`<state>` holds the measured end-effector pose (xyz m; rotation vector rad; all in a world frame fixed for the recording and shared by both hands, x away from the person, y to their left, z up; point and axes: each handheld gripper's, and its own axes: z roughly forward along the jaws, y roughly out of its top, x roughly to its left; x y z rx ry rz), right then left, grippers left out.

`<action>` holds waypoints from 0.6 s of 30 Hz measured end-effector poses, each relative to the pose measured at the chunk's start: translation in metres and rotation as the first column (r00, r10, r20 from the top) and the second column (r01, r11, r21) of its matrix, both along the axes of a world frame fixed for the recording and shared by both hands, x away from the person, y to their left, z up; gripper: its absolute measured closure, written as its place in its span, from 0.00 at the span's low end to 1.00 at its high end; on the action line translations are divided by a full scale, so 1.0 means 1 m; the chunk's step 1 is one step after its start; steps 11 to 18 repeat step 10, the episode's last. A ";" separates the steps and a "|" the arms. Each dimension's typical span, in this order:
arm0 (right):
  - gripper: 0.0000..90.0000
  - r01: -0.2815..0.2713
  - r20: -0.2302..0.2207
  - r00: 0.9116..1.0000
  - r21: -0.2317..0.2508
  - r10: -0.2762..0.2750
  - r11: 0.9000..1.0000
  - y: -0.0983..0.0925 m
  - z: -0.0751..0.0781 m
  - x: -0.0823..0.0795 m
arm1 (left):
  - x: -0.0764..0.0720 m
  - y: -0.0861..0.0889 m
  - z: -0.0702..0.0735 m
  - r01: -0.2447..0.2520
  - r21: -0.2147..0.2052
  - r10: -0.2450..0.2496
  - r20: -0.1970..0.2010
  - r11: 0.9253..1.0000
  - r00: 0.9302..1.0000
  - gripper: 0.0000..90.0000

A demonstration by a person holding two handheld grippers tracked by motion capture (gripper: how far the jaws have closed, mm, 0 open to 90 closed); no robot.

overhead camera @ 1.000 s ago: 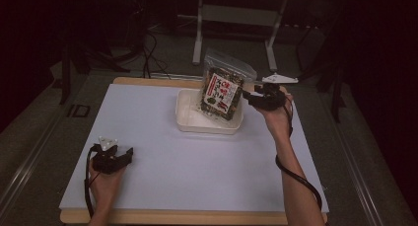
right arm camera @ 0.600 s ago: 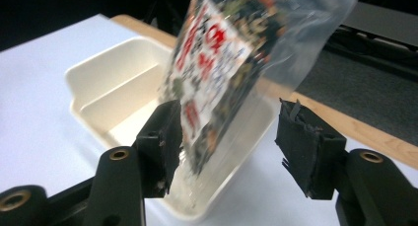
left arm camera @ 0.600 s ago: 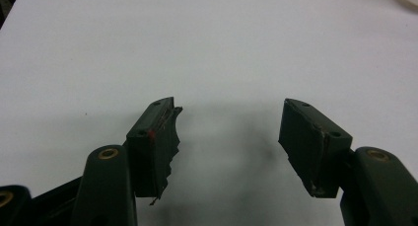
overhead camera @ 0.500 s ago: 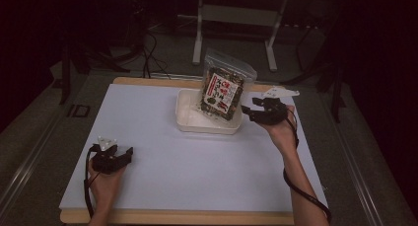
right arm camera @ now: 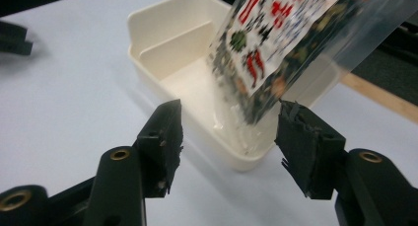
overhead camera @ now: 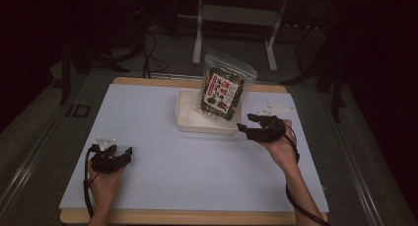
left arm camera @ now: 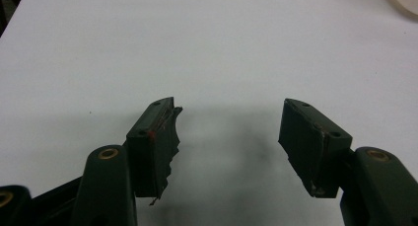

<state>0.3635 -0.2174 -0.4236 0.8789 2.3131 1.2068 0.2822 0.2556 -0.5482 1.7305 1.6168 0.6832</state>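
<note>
So, big white mat [overhead camera: 162, 137] covers the wooden table [overhead camera: 148, 81]; dark floor and stand legs at the far side. On the mat, right of centre toward the far edge, sits a cream tray [overhead camera: 190, 118] with an inner divider. A clear snack bag [overhead camera: 224, 88] with a red-and-dark printed label stands in the tray, bottom end down in the right part, leaning with its top toward the far right. Long axis runs steeply up, tilted.

Right gripper [overhead camera: 247, 123] is just beside the tray's near right corner, jaws spread wide, nothing between them, pads off the bag. In the right gripper view [right arm camera: 229, 137] the bag's lower edge [right arm camera: 256, 83] hangs just ahead and above the gap, tray corner [right arm camera: 246, 159] straight ahead. The bag lies far-left of these fingers, close; this hand is clearly the nearer one.

Left gripper [overhead camera: 125, 154] rests at the near left of the mat, well apart from tray and bag, jaws also spread and empty [left arm camera: 227, 137], bare mat ahead.

Hard to tell: whether the bag's bottom touches the tray floor, and what it leans on; its top is cut off in the right gripper view. Label text unreadable. Small pale flat piece [overhead camera: 273, 109] on the mat right of the tray, unclear what.
</note>
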 end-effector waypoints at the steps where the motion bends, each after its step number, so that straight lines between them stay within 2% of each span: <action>1: 0.48 -0.002 -0.004 1.000 0.003 0.002 1.000 0.000 -0.003 -0.002 | 0.000 0.000 0.000 -0.001 0.000 0.001 -0.001 1.000 1.000 0.44; 5: 0.47 0.010 -0.012 1.000 -0.024 -0.010 1.000 -0.005 -0.021 -0.010 | 0.000 -0.001 0.000 -0.016 0.029 0.016 -0.014 0.999 1.000 0.44; 8: 0.46 0.060 -0.025 0.998 -0.045 -0.061 0.997 -0.018 -0.044 -0.012 | 0.000 -0.001 0.000 -0.043 0.059 0.043 -0.005 0.997 0.999 0.41; 10: 0.45 0.116 -0.039 0.992 -0.056 -0.118 0.992 -0.029 -0.061 -0.012 | 0.000 -0.001 0.000 -0.053 0.066 0.054 -0.007 0.996 0.999 0.37; 18: 0.45 0.116 -0.039 0.992 -0.056 -0.118 0.992 -0.029 -0.061 -0.012 | 0.000 -0.001 0.000 -0.053 0.066 0.054 -0.007 0.996 0.999 0.37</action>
